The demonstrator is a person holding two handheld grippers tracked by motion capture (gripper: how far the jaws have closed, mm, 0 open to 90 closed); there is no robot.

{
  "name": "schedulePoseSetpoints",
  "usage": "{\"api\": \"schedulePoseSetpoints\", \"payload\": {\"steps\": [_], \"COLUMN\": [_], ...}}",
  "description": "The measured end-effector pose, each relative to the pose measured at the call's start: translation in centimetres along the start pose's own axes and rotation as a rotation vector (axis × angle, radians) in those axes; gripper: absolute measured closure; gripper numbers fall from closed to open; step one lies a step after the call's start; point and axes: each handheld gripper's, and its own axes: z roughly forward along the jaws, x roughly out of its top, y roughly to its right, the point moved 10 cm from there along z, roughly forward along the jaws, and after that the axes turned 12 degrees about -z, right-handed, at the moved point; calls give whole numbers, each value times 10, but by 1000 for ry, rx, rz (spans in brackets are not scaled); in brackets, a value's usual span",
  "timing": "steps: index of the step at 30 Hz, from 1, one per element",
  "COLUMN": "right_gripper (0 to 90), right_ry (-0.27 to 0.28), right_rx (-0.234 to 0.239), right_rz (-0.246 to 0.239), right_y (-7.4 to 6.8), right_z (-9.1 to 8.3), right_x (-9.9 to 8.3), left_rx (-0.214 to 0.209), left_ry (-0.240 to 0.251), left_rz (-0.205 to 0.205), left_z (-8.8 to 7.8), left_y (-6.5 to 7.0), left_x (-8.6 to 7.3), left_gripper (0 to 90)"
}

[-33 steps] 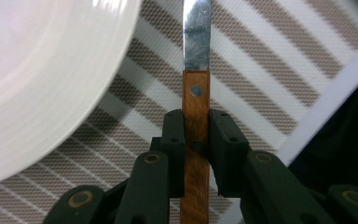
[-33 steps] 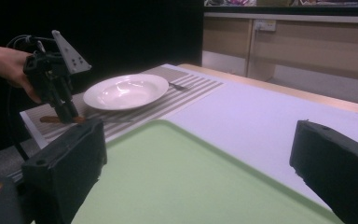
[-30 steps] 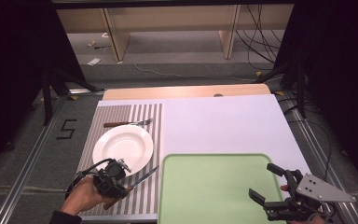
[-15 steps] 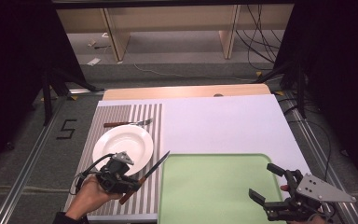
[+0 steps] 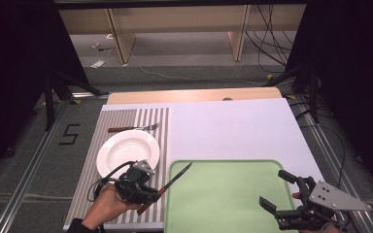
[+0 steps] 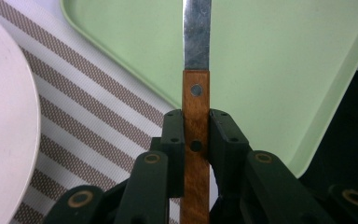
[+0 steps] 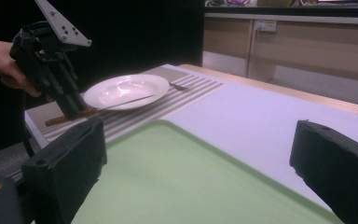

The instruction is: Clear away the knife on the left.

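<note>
A knife (image 5: pixel 175 178) with a brown wooden handle (image 6: pixel 196 93) and a steel blade is held off the table. My left gripper (image 5: pixel 153 193) is shut on its handle, over the striped placemat (image 5: pixel 126 119). The blade tip reaches over the near-left corner of the green tray (image 5: pixel 223 194). A white plate (image 5: pixel 126 150) sits on the placemat just left of the knife, and a fork (image 5: pixel 133 128) lies beyond it. My right gripper (image 5: pixel 274 189) stands open over the tray's near right edge, nothing between its pads (image 7: pixel 70 163).
The tray (image 7: pixel 168 177) lies on a white table top, with a wooden strip (image 5: pixel 194 94) along the far edge. The left gripper (image 7: pixel 72 109) and the knife (image 7: pixel 121 101) hang in front of the plate (image 7: pixel 126 88). Dark floor and cables surround the table.
My left gripper has lifted and carried the knife to the right, from beside the plate to the tray's left edge. The right gripper has stayed where it was.
</note>
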Motion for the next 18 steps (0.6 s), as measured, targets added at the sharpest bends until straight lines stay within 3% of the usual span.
{"api": "schedulePoseSetpoints", "payload": {"steps": [11,18], "right_gripper": [48,48], "right_ry": [2,1], "right_rx": [0,3], "right_rz": [-2,-2], "right_y": [0,-1], "right_z": [0,0], "right_x": [0,0], "left_rx": [-24,-40], "left_ry": [-12,-10], "left_rz": [22,58], "left_z": [13,20], "left_y": [18,30], "left_x": [8,14], "left_gripper": [768,768]}}
